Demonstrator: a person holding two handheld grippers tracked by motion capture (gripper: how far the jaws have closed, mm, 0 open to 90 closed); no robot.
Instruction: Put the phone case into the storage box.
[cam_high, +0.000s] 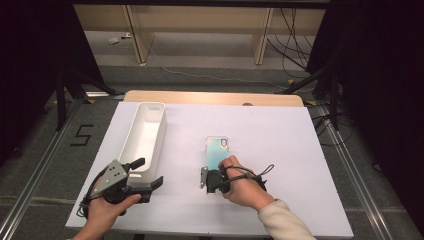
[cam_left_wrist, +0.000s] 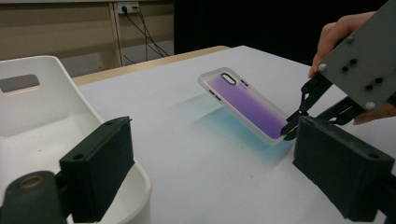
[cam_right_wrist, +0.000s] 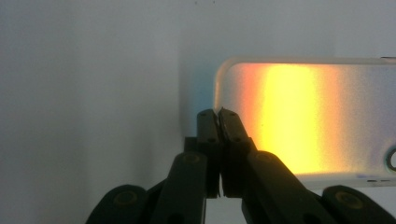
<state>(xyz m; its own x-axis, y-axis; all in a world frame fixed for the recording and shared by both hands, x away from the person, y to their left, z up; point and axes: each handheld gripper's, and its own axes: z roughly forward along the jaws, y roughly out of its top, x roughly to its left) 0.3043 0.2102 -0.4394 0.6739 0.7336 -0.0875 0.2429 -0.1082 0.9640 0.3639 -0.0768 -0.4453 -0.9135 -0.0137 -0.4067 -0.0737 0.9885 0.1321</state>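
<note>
A clear phone case (cam_high: 217, 149) with an iridescent back lies lengthwise in the middle of the white table. My right gripper (cam_high: 214, 169) is shut on its near end. In the left gripper view the case (cam_left_wrist: 243, 105) hangs tilted, with its camera-hole end higher and a shadow under it, pinched by the right gripper (cam_left_wrist: 288, 130). In the right gripper view the jaws (cam_right_wrist: 218, 114) meet on the case's edge (cam_right_wrist: 303, 116). My left gripper (cam_high: 147, 173) is open at the near end of a long white bin (cam_high: 150, 106). One pad is over the bin's rim (cam_left_wrist: 140, 179) and the other over the table.
The white sheet (cam_high: 280, 145) covers the table to the right and in front of the case. A wooden strip (cam_high: 210, 97) edges the far side. Beyond it are floor cables, stand legs (cam_high: 67, 92) and dark curtains on both sides.
</note>
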